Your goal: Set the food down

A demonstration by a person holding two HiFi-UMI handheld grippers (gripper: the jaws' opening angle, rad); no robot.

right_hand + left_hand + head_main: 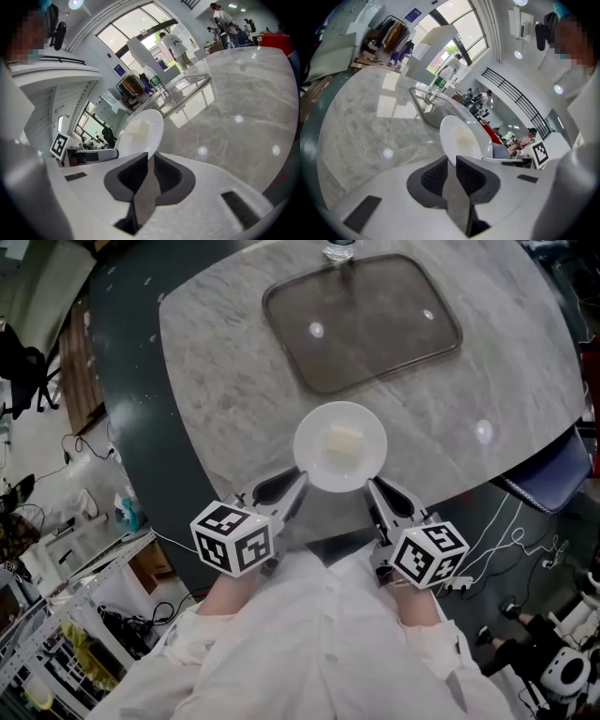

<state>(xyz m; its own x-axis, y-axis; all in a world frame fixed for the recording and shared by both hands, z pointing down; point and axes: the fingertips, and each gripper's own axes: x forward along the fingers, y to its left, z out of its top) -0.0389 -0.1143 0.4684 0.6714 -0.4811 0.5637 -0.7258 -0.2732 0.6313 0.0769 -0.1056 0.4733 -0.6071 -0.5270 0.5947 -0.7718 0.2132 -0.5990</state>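
My left gripper [292, 488] is clamped on the near-left rim of a white plate [314, 463]. In the left gripper view the two dark ribbed pads [433, 176] pinch the thin edge of the plate [451, 133] between them. My right gripper [375, 491] does the same on the near-right rim, and in the right gripper view its jaws are closed tight on the plate [152, 123]. So the plate hangs between both tools, one on either side, with the marker cubes just in front of my white sleeves.

In the middle of the plate sits the block of food [343, 442], pale and squarish (I cannot say what it is). From the right gripper it shows as a creamy lump [137, 129].

The plate is at the near edge of the grey marble table [225, 381], partly past that edge. I cannot tell whether it touches the marble.

Beyond it, towards the far edge, lies a dark rectangular tray [375, 334] with rounded corners, well apart from the plate. A bottle [339, 249] stands at the far edge, just behind the tray. A blue chair [553, 470] is tucked at the right edge.
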